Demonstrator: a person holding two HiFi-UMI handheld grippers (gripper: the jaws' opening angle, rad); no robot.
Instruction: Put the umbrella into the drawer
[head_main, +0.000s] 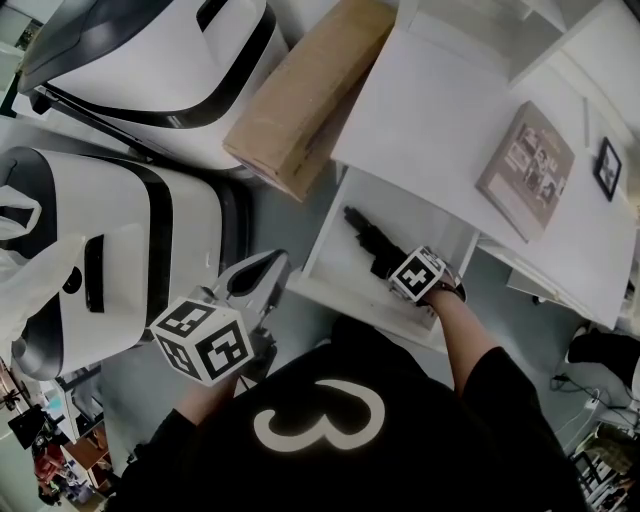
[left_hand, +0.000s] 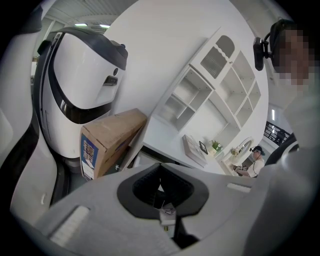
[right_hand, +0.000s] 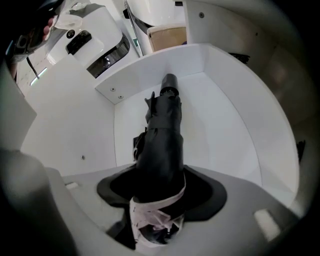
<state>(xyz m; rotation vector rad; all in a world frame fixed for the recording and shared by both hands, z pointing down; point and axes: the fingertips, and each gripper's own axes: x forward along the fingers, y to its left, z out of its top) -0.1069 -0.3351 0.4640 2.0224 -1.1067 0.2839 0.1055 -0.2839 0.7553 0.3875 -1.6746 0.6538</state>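
The folded black umbrella (head_main: 368, 240) lies slanted in the open white drawer (head_main: 322, 285), its cap end toward the drawer's far corner. My right gripper (head_main: 408, 270) reaches steeply down into the drawer and is shut on the umbrella's near end. In the right gripper view the umbrella (right_hand: 165, 135) fills the gap between the jaws of my right gripper (right_hand: 160, 192), with a white band round it, and its tip rests near the drawer's back wall (right_hand: 150, 75). My left gripper (head_main: 266, 274) hovers left of the drawer, shut and holding nothing; in its own view the left gripper (left_hand: 162, 192) faces the desk.
A cardboard box (head_main: 300, 100) leans against the white desk (head_main: 440, 110), which carries a book (head_main: 525, 170) and a small frame (head_main: 607, 168). Two big white-and-black cases (head_main: 130, 250) stand to the left. A person's torso fills the lower middle.
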